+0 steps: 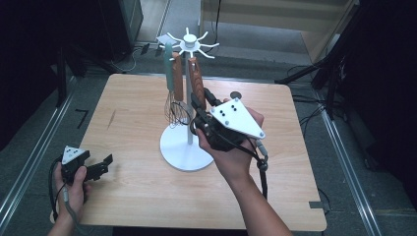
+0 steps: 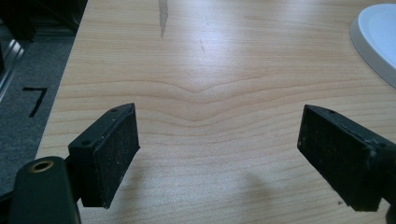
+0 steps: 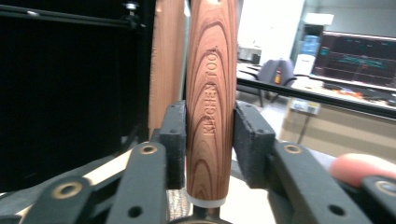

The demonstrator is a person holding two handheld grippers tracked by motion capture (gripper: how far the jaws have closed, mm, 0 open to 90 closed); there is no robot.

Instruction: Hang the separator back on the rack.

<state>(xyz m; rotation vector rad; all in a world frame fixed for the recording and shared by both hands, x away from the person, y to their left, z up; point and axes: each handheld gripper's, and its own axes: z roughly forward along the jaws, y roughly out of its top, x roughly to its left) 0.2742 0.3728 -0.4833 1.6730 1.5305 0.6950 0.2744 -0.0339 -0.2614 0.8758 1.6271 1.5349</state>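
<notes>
A white utensil stand [image 1: 190,45] with hook arms rises from a round base [image 1: 178,150] in the middle of the wooden table [image 1: 137,196]. From it hang a teal-handled whisk [image 1: 170,69] and two wooden-handled tools [image 1: 177,73]. My right gripper [image 1: 204,101] is raised beside the pole, and its pads lie against both sides of the right-hand wooden handle [image 1: 196,76]. That handle [image 3: 212,93] stands upright and reads "KITCHEN TOOL"; my right gripper [image 3: 210,140] is shut on its lower part. My left gripper [image 1: 105,161] rests low at the table's front left, open over bare wood [image 2: 217,154].
The stand's white base [image 2: 378,37] lies to the right of my left gripper. A small dark round object [image 1: 235,94] sits near the table's far edge. Metal rails [image 1: 29,162] and cables run along the floor on both sides of the table.
</notes>
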